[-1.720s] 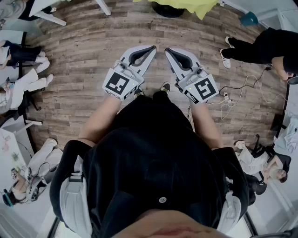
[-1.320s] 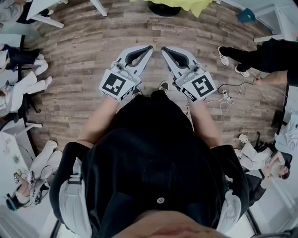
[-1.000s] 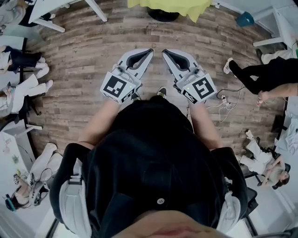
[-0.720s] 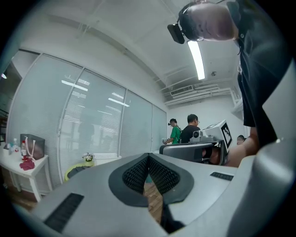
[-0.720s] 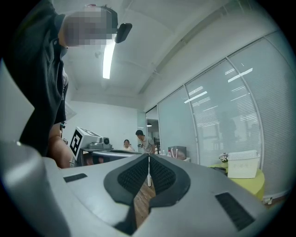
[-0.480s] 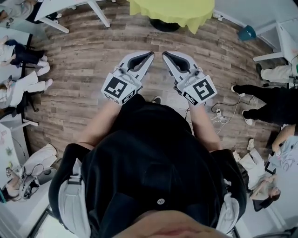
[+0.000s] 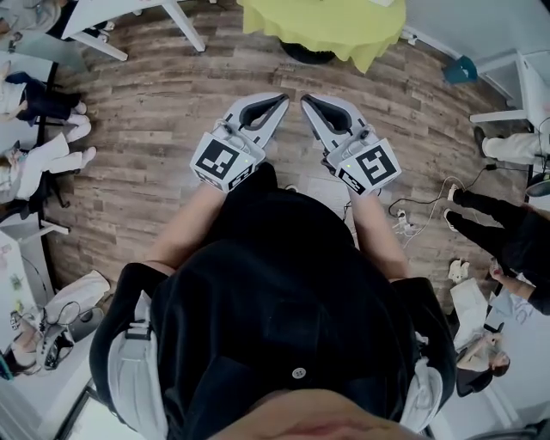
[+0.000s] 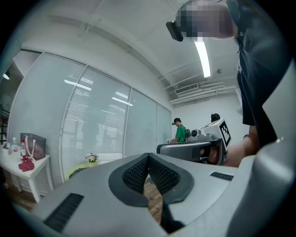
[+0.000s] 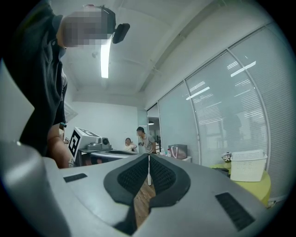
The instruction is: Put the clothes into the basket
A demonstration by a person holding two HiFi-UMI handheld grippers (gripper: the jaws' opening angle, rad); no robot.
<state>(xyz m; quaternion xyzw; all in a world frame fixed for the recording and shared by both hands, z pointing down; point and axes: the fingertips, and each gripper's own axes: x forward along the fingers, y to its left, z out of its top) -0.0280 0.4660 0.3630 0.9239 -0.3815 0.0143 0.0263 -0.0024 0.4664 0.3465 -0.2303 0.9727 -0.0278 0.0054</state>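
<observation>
1. Your left tool (image 7: 278,100) is clenched. In the left gripper view its ribbed pads (image 8: 138,173) meet at the tip with nothing between them.
2. Your right tool (image 7: 308,100) is clenched too. The right gripper view shows its pads (image 9: 159,175) closed on each other and holding nothing.
3. In the head view you hold both tools out level in front of your body, over the wooden floor (image 7: 155,112). Their tips angle toward each other, close together but apart. Each marker cube (image 7: 225,161) sits nearest your hand.
4. The basket (image 9: 248,165) is white with slotted walls. It stands upright on the yellow surface (image 9: 240,189) ahead of you, well apart from both tools.
5. The left gripper view shows the same basket (image 8: 109,157) to the left of the tool's tip, with a small flowery thing (image 8: 91,158) just beside it.
6. In the head view the yellow surface (image 7: 322,21) lies at the top edge of the picture, beyond the tool tips.
7. Something red (image 8: 26,165) lies on a white surface (image 8: 27,173) at the far left of the left gripper view, next to a bag (image 8: 33,146). It is too small to tell whether it is clothing.
8. People sit along the left side of the floor, and a person in black (image 7: 507,241) is at the right, near some cables (image 7: 404,215).
</observation>
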